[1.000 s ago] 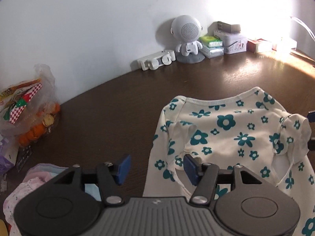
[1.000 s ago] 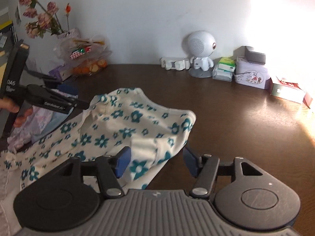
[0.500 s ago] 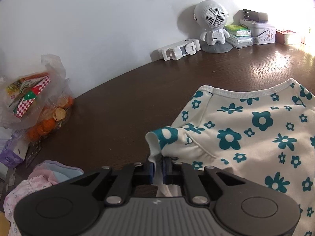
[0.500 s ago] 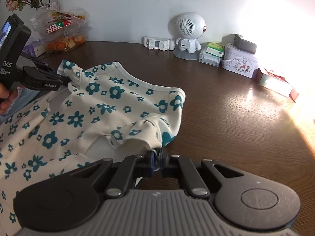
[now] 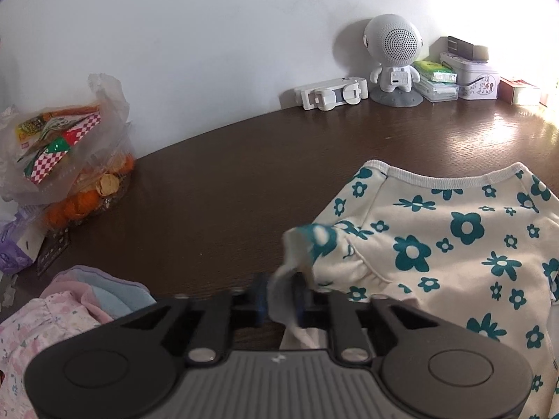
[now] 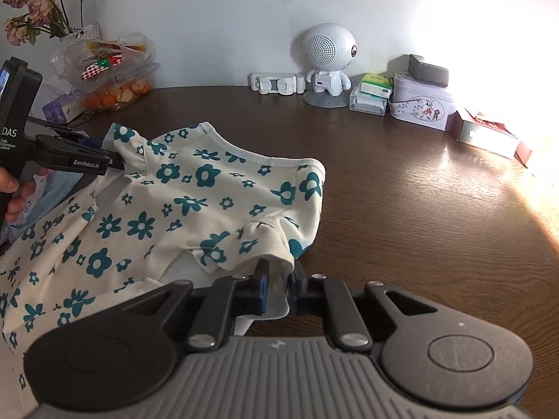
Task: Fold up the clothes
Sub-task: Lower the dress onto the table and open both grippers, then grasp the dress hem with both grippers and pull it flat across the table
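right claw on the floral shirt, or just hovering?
Touching. The right wrist view shows the right claw with its pads pinched on the floral shirt sleeve edge, with cloth between them.

Table: I see a dark wooden table (image 6: 401, 192).
On it: floral shirt (image 6: 195, 192), robot-shaped speaker (image 6: 328, 59), tin box (image 6: 421, 108), bagged oranges (image 5: 84, 192), folded clothes pile (image 5: 52, 310).

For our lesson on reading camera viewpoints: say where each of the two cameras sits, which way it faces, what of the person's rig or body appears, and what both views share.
Left wrist: on the left gripper, facing forward over the table to the wall; its jaws pinch the floral shirt.
Right wrist: on the right gripper, facing forward and leftward; its jaws pinch the shirt's other sleeve, and the left gripper and the person's hand show.
Shared: the shirt, white robot speaker, snack bag and tin.
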Available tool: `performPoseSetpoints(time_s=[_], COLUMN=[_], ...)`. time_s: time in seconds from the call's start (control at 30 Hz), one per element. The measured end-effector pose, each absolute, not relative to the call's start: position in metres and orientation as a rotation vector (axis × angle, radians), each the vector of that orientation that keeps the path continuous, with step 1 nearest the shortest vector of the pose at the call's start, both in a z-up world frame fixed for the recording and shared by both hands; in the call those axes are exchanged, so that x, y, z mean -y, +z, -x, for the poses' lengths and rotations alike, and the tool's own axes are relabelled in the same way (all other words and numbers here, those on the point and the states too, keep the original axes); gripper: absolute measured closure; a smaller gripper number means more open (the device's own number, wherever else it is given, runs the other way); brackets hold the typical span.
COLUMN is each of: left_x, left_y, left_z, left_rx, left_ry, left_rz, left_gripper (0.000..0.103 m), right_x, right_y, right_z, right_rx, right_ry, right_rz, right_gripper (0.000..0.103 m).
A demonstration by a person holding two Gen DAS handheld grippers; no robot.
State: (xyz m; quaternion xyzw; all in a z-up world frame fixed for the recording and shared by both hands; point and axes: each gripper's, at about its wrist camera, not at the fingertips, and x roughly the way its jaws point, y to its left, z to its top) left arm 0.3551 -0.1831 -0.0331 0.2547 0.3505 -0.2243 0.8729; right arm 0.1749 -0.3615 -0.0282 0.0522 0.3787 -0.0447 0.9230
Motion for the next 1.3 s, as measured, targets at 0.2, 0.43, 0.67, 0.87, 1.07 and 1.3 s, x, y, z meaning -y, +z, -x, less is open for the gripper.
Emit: performPoseSetpoints(time_s=[0.2, 0.43, 0.67, 0.87, 1.07, 1.3], left_x=[0.182, 0.158, 0.088, 0.005, -0.057, -0.08], left_y=[-0.037, -0.013, 0.042, 0.049, 0.017, -0.008], left_z=[-0.361, -0.341, -0.268, -0.187, -0.136, -0.117], left_rx=[-0.712, -0.683, -0.611, -0.65, -0.714, -0.78], left_ry=[-0.43, -0.472, -0.497, -0.465, -0.327, -0.328], left_rz=[-0.568, -0.512, -0.463, -0.411, -0.399, -0.39], left_gripper=[0.099, 0.056, 0.012, 0.011, 0.017, 0.031], right_x=[0.379, 0.385, 0.357, 0.31, 0.27, 0.241], right_y=[-0.028, -0.022, 0.015, 0.022, 0.009, -0.013], right_z=[-0.172, -0.163, -0.118, -0.075, -0.039, -0.035], right_rx=[-0.771, -0.777, -0.701, -0.694, -0.733, -0.796], right_ry=[-0.167, -0.116, 0.051, 0.244, 0.378, 0.432], right_rz=[-0.104, -0.162, -0.131, -0.053, 0.012, 0.087], right_gripper=[0.102, 0.091, 0.036, 0.009, 0.031, 0.044])
